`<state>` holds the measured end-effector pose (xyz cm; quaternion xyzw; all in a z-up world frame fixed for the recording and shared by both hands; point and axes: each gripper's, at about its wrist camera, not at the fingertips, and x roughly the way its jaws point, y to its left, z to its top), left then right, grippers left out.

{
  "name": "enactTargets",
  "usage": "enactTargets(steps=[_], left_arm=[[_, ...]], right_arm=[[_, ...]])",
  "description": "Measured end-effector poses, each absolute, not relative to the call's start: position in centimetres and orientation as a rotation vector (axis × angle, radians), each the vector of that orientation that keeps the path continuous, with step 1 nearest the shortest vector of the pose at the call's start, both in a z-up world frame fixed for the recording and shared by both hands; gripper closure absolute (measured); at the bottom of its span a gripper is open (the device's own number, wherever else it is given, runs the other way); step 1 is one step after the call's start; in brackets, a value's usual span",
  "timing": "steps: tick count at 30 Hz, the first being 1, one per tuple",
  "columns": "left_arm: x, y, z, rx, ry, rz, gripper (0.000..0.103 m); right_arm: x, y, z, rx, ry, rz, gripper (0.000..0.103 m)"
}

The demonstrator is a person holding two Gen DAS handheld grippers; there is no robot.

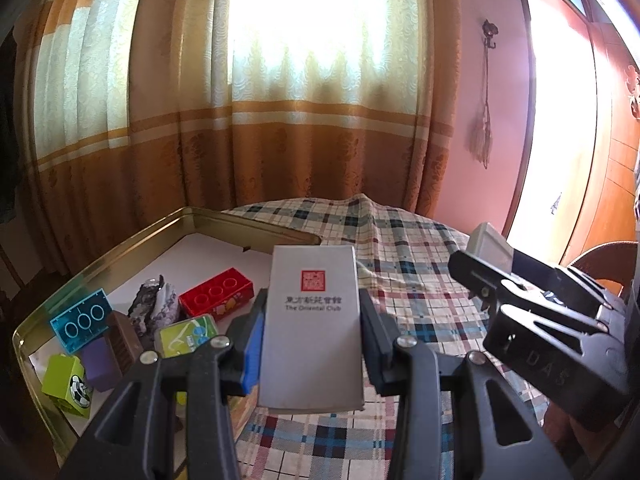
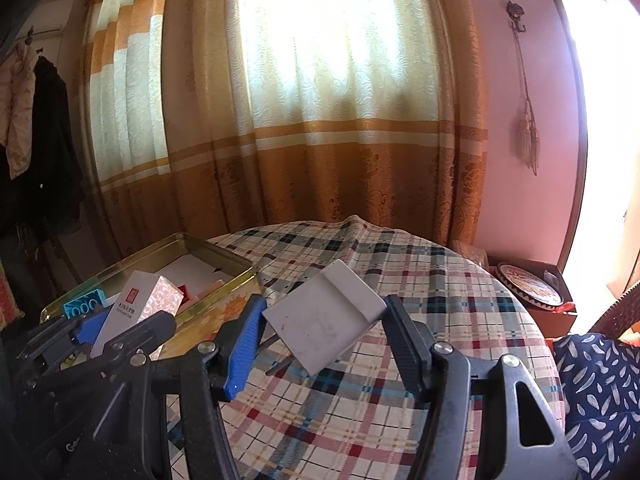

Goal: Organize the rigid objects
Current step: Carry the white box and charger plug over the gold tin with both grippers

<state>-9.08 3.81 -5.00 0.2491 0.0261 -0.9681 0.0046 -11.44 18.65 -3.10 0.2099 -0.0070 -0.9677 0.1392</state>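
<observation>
Carrying step: the left gripper (image 1: pixel 311 336) clamps a grey rectangular printed card box (image 1: pixel 314 320), the right gripper (image 2: pixel 322 336) clamps a grey flat plastic block (image 2: pixel 326 314); next, I judge, lower each into the shallow gold metal tin (image 1: pixel 100 256)

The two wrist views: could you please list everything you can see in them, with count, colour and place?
White box: 1, red seal, held in the left gripper.
Grey-white block: 1, held in the right gripper, tilted.
Gold tin tray: 1, left on the table.
Red brick: 1, in the tray.
Blue brick: 1, in the tray.
Green brick: 1, tray's near corner.
Purple block: 1, in the tray.
Green-white box: 1, in the tray.
Plaid tablecloth: 1, covers the table.
Curtain: orange and cream, behind.
Round tin: 1, far right.
Left gripper: 1, black, closed on the box.
Right gripper: 1, black, closed on the block.
</observation>
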Motion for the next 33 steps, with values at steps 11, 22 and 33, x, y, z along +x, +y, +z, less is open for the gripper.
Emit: enactTargets(steps=[11,22,33], left_arm=[[-8.2,3.2,-4.8,0.739,0.07,-3.027,0.063],[-7.7,2.5,-4.7,0.71,0.075,-3.023,0.063],[-7.1,1.8,-4.7,0.691,0.082,-3.012,0.063]], right_arm=[[-10.9,18.4,-3.0,0.584,-0.01,-2.799,0.041],[-10.7,17.8,-3.0,0.576,-0.008,-2.779,0.041],[-10.2,16.8,-2.9,0.567,-0.003,-2.753,0.041]])
